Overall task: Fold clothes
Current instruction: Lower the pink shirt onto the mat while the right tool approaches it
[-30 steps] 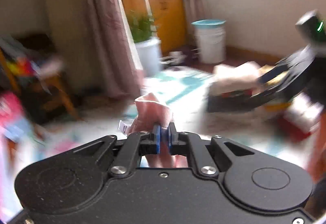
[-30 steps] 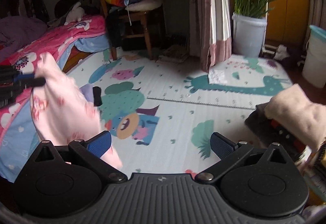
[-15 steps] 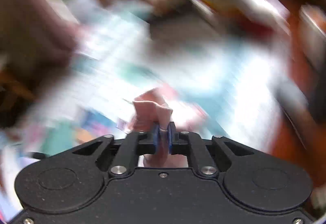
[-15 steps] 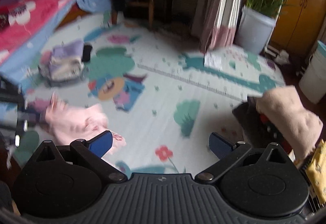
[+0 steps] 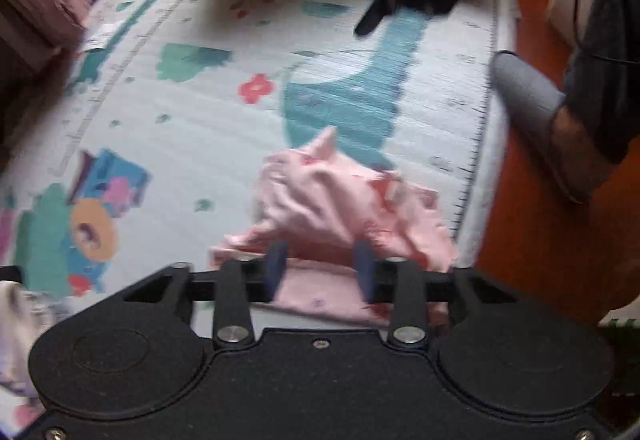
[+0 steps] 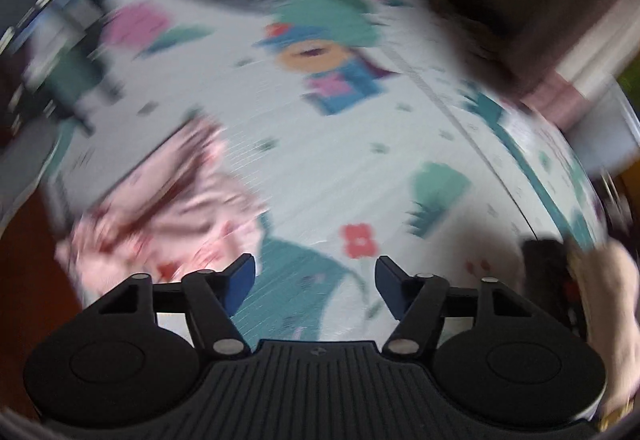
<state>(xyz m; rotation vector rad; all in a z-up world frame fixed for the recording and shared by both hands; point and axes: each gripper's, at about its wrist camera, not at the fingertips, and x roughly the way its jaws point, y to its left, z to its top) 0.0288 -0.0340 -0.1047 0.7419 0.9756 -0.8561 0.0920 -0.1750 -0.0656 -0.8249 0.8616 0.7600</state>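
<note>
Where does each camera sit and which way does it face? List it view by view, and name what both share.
Left wrist: on the left gripper, facing down at the pink garment crumpled on the play mat; open fingers, the person's slippered foot.
Right wrist: on the right gripper, angled down across the mat, blurred; open fingers.
Shared: garment and mat.

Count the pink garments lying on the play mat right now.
1: a crumpled pink cotton garment heaped on the cartoon-print foam play mat, just ahead of the left gripper. Motion blur may hide others.

Left hand-held gripper [image 5: 320, 272] and right hand-held gripper [image 6: 316, 280], both angled downward, jaws apart.
</note>
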